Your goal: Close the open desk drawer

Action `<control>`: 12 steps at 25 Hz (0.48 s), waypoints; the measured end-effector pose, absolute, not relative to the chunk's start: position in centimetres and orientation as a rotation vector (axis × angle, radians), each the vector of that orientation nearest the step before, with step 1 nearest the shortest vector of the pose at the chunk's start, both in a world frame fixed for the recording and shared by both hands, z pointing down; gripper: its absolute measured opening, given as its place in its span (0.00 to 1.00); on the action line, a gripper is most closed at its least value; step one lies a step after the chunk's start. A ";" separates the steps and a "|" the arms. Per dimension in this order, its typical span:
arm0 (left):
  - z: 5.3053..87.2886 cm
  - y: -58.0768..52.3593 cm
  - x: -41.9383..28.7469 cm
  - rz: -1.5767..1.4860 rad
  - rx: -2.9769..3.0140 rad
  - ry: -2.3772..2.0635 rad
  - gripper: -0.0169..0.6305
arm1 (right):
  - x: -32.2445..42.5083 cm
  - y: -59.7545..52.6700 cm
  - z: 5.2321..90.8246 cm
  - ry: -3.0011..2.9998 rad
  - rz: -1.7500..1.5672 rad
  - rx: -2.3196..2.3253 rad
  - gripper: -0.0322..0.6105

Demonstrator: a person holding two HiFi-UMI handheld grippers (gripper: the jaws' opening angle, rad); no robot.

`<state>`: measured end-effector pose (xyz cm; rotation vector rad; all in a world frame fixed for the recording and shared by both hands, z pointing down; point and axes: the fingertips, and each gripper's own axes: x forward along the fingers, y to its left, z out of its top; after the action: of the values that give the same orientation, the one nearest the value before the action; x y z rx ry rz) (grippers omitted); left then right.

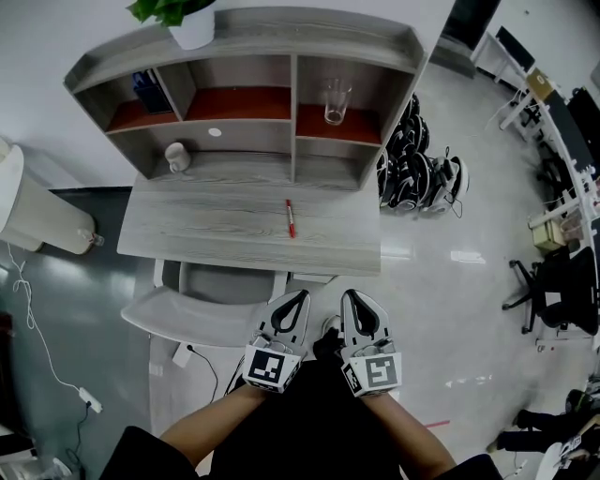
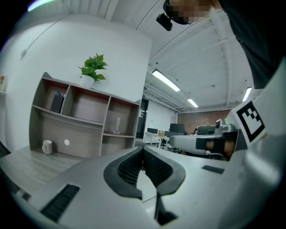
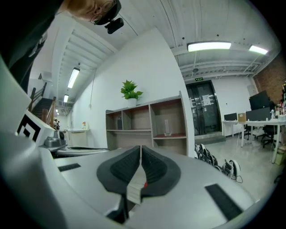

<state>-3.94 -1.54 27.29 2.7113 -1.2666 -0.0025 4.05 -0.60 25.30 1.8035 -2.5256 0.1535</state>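
Looking down from the head view, we hold both grippers side by side, pointing at the front edge of the desk [image 1: 234, 230]. Left gripper [image 1: 297, 297]: jaws pressed together, nothing between them; its own view shows the dark pads meeting in a thin seam. Right gripper [image 1: 350, 295]: also closed and empty, its pads meeting the same way in its own view. The two sit close together but apart, each with its marker cube toward us.

The drawer [image 1: 314, 278] shows only as a narrow pale strip poking out under the desk's front edge, right of the chair [image 1: 202, 305] and just ahead of the gripper tips. We cannot tell how far out it stands, and neither gripper touches it.

On the desktop, a red pen [image 1: 291, 217] lies near the middle, end-on to us. The shelf unit [image 1: 253, 33] stands at the back of the desk, with a clear glass [image 1: 337, 101] in its upper right compartment, a white mug [image 1: 176, 157] at lower left, and a potted plant [image 1: 173, 9] on top. A pile of black and white gear [image 1: 417, 173] sits on the floor to the right of the desk.
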 end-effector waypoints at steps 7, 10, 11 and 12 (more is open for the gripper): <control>26.5 -1.5 -3.4 0.003 2.763 -1.258 0.05 | 3.7 -1.1 25.6 -2.456 0.108 1.797 0.08; 26.1 -1.8 -3.5 -0.034 2.749 -1.273 0.05 | 3.5 -1.3 25.6 -2.467 0.116 1.796 0.08; 26.0 -1.9 -3.5 -0.047 2.744 -1.279 0.05 | 3.5 -1.3 25.6 -2.467 0.116 1.799 0.08; 26.0 -2.0 -3.4 -0.045 2.746 -1.279 0.05 | 3.5 -1.4 25.7 -2.466 0.117 1.802 0.08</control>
<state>-3.45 -1.96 26.01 2.7456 -1.2793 -0.0446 3.53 -1.36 25.69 1.8019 -2.4655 0.1171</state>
